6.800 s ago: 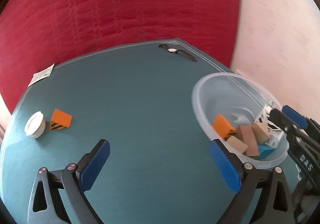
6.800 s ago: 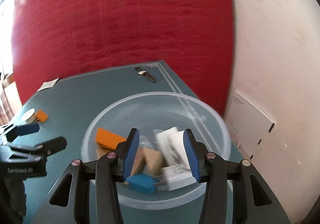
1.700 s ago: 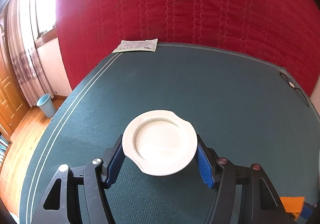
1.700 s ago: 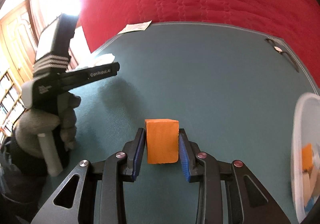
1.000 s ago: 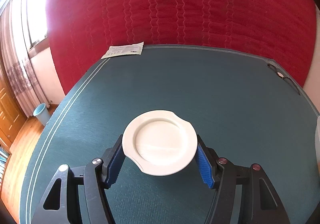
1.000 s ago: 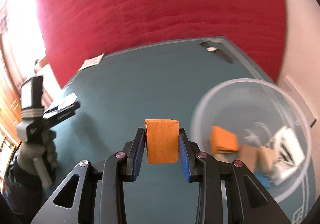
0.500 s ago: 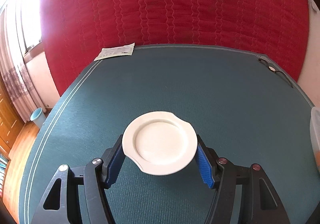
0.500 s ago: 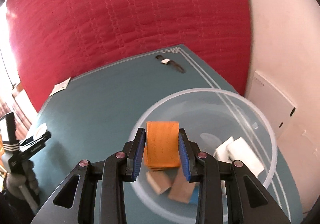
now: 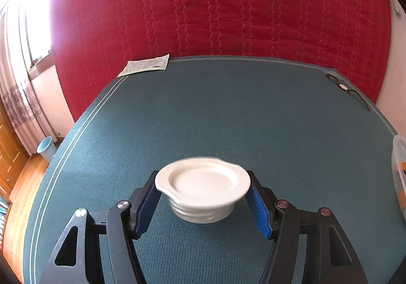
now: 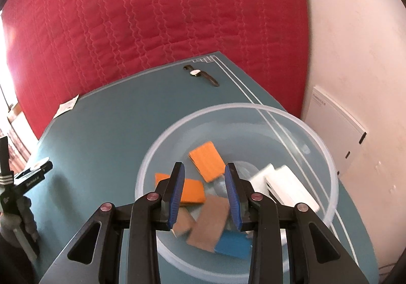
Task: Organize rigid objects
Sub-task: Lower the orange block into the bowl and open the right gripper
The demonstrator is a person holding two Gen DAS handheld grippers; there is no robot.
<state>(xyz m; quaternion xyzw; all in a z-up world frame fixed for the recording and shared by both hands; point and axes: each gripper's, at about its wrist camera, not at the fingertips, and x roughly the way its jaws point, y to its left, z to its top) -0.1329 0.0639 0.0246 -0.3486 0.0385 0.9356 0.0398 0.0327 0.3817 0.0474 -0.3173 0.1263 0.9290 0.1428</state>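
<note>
free: table centre (image 9: 228,116) | obstacles: bowl (image 10: 327,154), watch (image 10: 200,74)

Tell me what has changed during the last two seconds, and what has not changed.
The right gripper carried an orange block from the table to above the clear bowl and let it go: nothing is between its pads, and two orange blocks lie inside. The left gripper still holds the white lid, which now looks more tilted. The watch stayed where it was.
</note>
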